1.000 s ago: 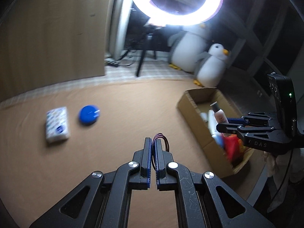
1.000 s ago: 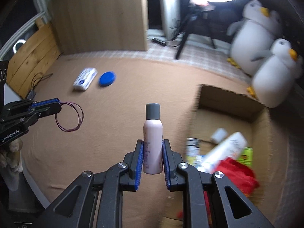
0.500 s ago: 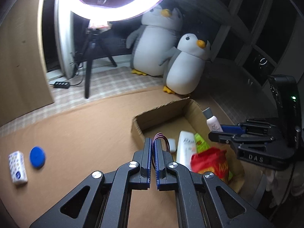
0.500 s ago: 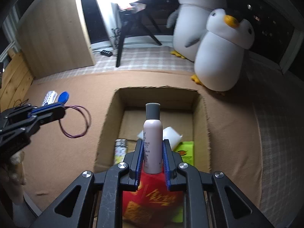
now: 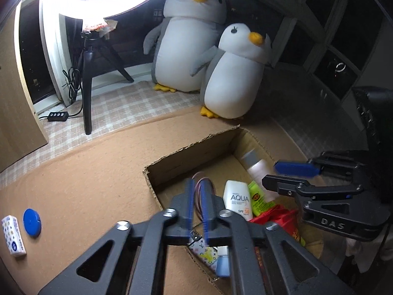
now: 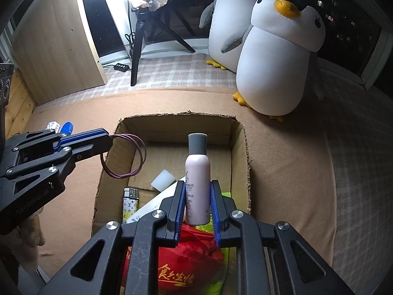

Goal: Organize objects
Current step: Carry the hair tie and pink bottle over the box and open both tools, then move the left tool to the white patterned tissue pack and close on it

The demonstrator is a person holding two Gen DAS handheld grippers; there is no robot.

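Observation:
A cardboard box (image 6: 179, 115) lies open on the brown mat. My right gripper (image 6: 197, 184) holds an upright pink bottle with a grey cap (image 6: 197, 172) over the box's near end; its pads touch the bottle while the jaws begin opening. My left gripper (image 5: 197, 184) hangs over the box's (image 5: 191, 157) left part, and its jaws are opening. A thin maroon hair-tie loop (image 6: 145, 151) sits at the tips, loose between the parted pads (image 5: 189, 196). The same loop (image 5: 202, 173) peeks above them. The right gripper (image 5: 270, 172) and the bottle (image 5: 255, 167) show at the right.
The box holds a white AQUA tube (image 5: 237, 200), a red bag (image 6: 186, 265), a patterned lighter (image 6: 131, 204) and a white cap (image 6: 163, 179). A tissue pack (image 5: 13, 236) and a blue lid (image 5: 32, 222) lie far left. Two plush penguins (image 6: 275, 56) and a light's tripod (image 6: 137, 44) stand behind.
Both grippers swung from the open mat to above the box. The left jaws, pressed together on the loop before, now stand apart. The bottle stays between the right pads.

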